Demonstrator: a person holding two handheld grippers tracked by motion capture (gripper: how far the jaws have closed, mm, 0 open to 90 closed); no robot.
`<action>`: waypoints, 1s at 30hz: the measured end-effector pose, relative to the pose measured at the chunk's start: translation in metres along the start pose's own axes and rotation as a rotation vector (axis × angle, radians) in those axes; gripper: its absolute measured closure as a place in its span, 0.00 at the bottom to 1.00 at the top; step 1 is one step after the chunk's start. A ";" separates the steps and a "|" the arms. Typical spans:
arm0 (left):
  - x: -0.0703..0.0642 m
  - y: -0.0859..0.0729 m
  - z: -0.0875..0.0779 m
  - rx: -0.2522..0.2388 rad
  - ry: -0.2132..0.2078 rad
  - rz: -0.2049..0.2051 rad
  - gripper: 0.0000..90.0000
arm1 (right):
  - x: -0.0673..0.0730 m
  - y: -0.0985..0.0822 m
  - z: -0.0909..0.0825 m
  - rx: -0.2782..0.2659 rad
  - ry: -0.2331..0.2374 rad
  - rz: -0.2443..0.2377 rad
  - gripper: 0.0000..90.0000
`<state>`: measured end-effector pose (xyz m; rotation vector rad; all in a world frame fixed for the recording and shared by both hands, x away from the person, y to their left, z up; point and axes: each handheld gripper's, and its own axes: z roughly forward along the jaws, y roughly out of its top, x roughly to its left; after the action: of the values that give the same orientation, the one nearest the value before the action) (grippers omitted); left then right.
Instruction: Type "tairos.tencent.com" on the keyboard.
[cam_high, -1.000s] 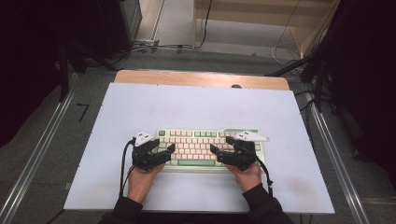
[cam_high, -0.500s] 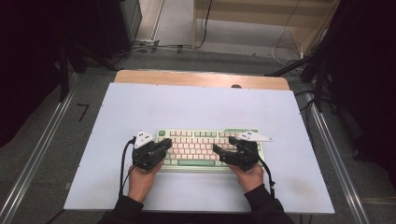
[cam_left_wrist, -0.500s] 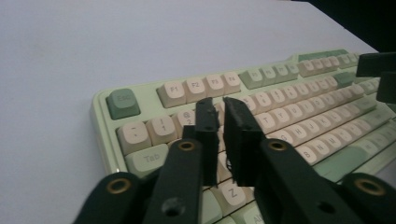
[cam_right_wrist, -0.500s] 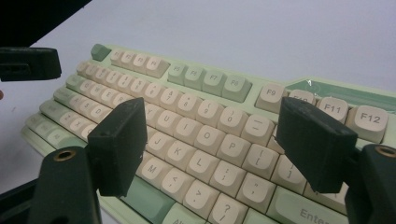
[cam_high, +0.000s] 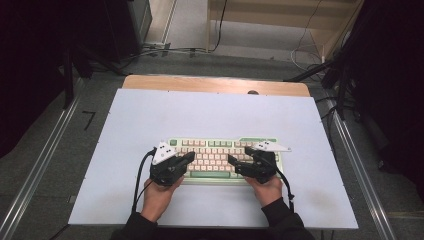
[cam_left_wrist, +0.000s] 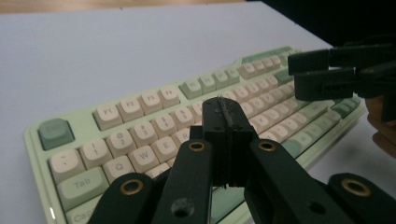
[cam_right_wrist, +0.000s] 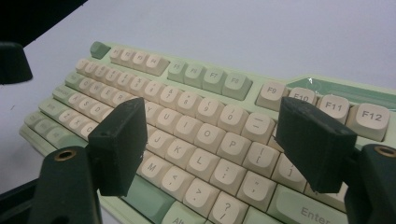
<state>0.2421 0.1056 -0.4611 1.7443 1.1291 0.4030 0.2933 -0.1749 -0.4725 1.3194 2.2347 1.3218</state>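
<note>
- The keyboard (cam_high: 220, 157), pale green with cream keys, lies on the white table top (cam_high: 210, 115), near the front edge and about in the middle
- The left gripper (cam_high: 189, 159) is over the left end of the keyboard; in the left gripper view its two jaws are pressed together with nothing between them, above the letter keys
- The right gripper (cam_high: 233, 161) is over the right part of the keyboard; in the right gripper view its jaws are spread wide, with the rows from "J K L" up to the number keys seen between them
- From above I cannot tell if the jaws touch the keys
- The left hand (cam_high: 157, 197) and the right hand (cam_high: 267, 189) hold the grippers from behind; the fingers are mostly hidden under the black bodies
- The lower rows of keys are cut off by the jaws in both gripper views, and many key letters are too blurred to read in the left one
- The sleeves (cam_high: 210, 227) leave the picture at the bottom
</note>
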 end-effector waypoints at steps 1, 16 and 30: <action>-0.001 -0.001 0.003 0.017 -0.005 0.000 1.00 | 0.000 0.000 0.000 0.001 -0.001 0.001 0.26; -0.002 -0.015 0.026 0.109 0.019 0.007 1.00 | 0.002 -0.001 0.002 0.011 0.001 -0.008 0.26; 0.000 -0.021 0.033 0.154 0.021 0.001 1.00 | 0.003 -0.001 0.002 0.012 0.000 -0.009 0.26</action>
<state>0.2544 0.0894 -0.4950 1.8774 1.2013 0.3431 0.2920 -0.1722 -0.4739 1.3125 2.2494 1.3065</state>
